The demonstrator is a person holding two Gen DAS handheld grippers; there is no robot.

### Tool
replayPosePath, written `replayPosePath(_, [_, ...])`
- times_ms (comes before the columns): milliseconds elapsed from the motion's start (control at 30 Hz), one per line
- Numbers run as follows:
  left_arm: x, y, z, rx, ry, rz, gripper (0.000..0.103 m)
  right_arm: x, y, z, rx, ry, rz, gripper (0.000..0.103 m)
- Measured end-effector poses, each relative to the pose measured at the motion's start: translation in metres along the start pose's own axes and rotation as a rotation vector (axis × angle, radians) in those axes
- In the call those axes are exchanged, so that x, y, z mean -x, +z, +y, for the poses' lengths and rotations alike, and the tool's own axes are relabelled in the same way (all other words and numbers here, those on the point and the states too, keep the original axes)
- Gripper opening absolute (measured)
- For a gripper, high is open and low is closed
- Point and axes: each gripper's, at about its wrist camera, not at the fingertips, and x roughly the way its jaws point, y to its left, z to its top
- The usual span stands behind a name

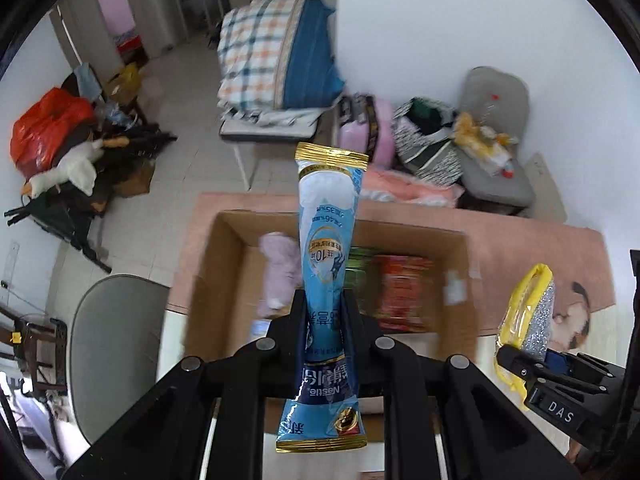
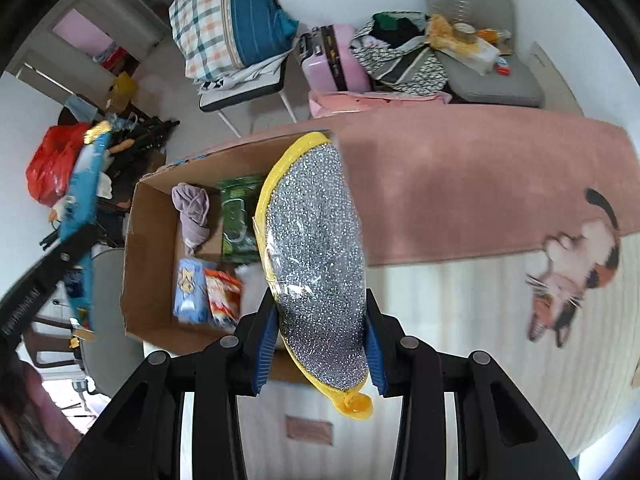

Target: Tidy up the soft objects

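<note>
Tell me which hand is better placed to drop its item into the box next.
Left, probably. The left gripper holds the blue sachet directly over the open box, while the right gripper holds the scrubber nearer the box's right edge.

left gripper (image 1: 325, 308): matte black plastic linkage frame, two angled arms per side, round grey pivot pins at the joints, four showing. triangular cutouts in the outer arms. pale rails visible between the lower frame bars. fingers (image 1: 297, 312) black, narrow, with dark blue inner faces.

right gripper (image 2: 320, 340): same black frame, same four grey round pins, same triangular cutouts, white rails below. fingers carry ribbed blue pads (image 2: 264, 354) on the inner faces.

seen from the left wrist view, the right gripper's side is black with small screws and white raised letters "das". no skin or sleeve clearly visible.
</note>
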Motion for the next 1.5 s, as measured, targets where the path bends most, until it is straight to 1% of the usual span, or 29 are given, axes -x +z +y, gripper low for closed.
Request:
replayPosePath(67, [-0.019, 0.005, 0.019, 0.019, -0.002, 0.037, 0.014, -0.022, 0.009, 0.015, 0.000, -0.007, 0.036, 0.041])
replayPosePath(133, [-0.042, 0.006, 0.037, 0.032, 0.004, 0.083, 0.014, -0.043, 0.012, 0.025, -0.002, -0.041, 0.067, 0.041])
replayPosePath(267, [-0.078, 0.002, 0.053, 0.043, -0.009, 0.162, 0.014, -0.069, 0.003, 0.030, 0.001, -0.085, 0.125, 0.041])
replayPosePath(300, [-0.086, -0.001, 0.055, 0.042, -0.017, 0.187, 0.016, -0.075, -0.001, 0.029, -0.001, -0.106, 0.146, 0.042])
replayPosePath(333, [-0.093, -0.003, 0.056, 0.042, -0.027, 0.216, 0.017, -0.082, -0.003, 0.028, -0.007, -0.128, 0.170, 0.045])
replayPosePath(367, [-0.102, -0.006, 0.058, 0.046, -0.035, 0.261, 0.017, -0.088, -0.006, 0.027, -0.013, -0.148, 0.191, 0.046])
replayPosePath(400, [-0.110, -0.012, 0.058, 0.054, -0.046, 0.317, 0.018, -0.094, -0.008, 0.027, -0.016, -0.173, 0.208, 0.050])
replayPosePath(433, [-0.116, -0.016, 0.059, 0.063, -0.059, 0.348, 0.021, -0.097, -0.010, 0.028, -0.018, -0.183, 0.214, 0.065])
replayPosePath(467, [-0.120, -0.019, 0.059, 0.064, -0.070, 0.364, 0.021, -0.099, -0.012, 0.029, -0.023, -0.163, 0.211, 0.072])
replayPosePath(500, [-0.120, -0.021, 0.059, 0.064, -0.067, 0.363, 0.022, -0.100, -0.013, 0.029, -0.026, -0.162, 0.213, 0.075])
replayPosePath(533, [-0.120, -0.023, 0.059, 0.058, -0.059, 0.362, 0.027, -0.100, -0.014, 0.030, -0.024, -0.161, 0.212, 0.078])
replayPosePath(567, [-0.119, -0.024, 0.058, 0.054, -0.065, 0.362, 0.028, -0.098, -0.015, 0.032, -0.024, -0.159, 0.210, 0.083])
replayPosePath(667, [-0.112, -0.026, 0.063, 0.062, -0.073, 0.358, 0.032, -0.095, -0.015, 0.032, -0.027, -0.152, 0.194, 0.090])
replayPosePath(767, [-0.107, -0.027, 0.066, 0.065, -0.085, 0.359, 0.038, -0.091, -0.013, 0.031, -0.040, -0.140, 0.182, 0.091])
replayPosePath(800, [-0.104, -0.027, 0.067, 0.066, -0.089, 0.352, 0.043, -0.088, -0.013, 0.031, -0.043, -0.133, 0.182, 0.092])
replayPosePath(833, [-0.102, -0.027, 0.068, 0.066, -0.094, 0.347, 0.051, -0.087, -0.012, 0.032, -0.049, -0.125, 0.180, 0.097])
replayPosePath(867, [-0.099, -0.027, 0.069, 0.069, -0.101, 0.343, 0.056, -0.083, -0.012, 0.033, -0.050, -0.122, 0.175, 0.103])
replayPosePath(933, [-0.092, -0.027, 0.073, 0.075, -0.113, 0.333, 0.069, -0.079, -0.013, 0.037, -0.046, -0.122, 0.159, 0.103])
replayPosePath(967, [-0.088, -0.028, 0.075, 0.074, -0.113, 0.325, 0.073, -0.078, -0.014, 0.038, -0.045, -0.125, 0.156, 0.103])
replayPosePath(1033, [-0.084, -0.029, 0.075, 0.061, -0.101, 0.318, 0.091, -0.078, -0.015, 0.041, -0.034, -0.138, 0.149, 0.103])
replayPosePath(1100, [-0.079, -0.033, 0.073, 0.033, -0.076, 0.305, 0.097, -0.076, -0.018, 0.044, -0.025, -0.148, 0.143, 0.103])
replayPosePath(1167, [-0.075, -0.038, 0.069, 0.001, -0.050, 0.300, 0.097, -0.073, -0.021, 0.048, -0.015, -0.158, 0.131, 0.103])
replayPosePath(1267, [-0.073, -0.046, 0.064, -0.019, -0.046, 0.299, 0.097, -0.069, -0.023, 0.052, 0.007, -0.180, 0.113, 0.103])
replayPosePath(1400, [-0.068, -0.052, 0.060, -0.024, -0.043, 0.292, 0.097, -0.066, -0.025, 0.054, 0.019, -0.194, 0.106, 0.103])
replayPosePath(1500, [-0.060, -0.054, 0.058, -0.025, -0.037, 0.268, 0.098, -0.061, -0.027, 0.056, 0.028, -0.198, 0.102, 0.103])
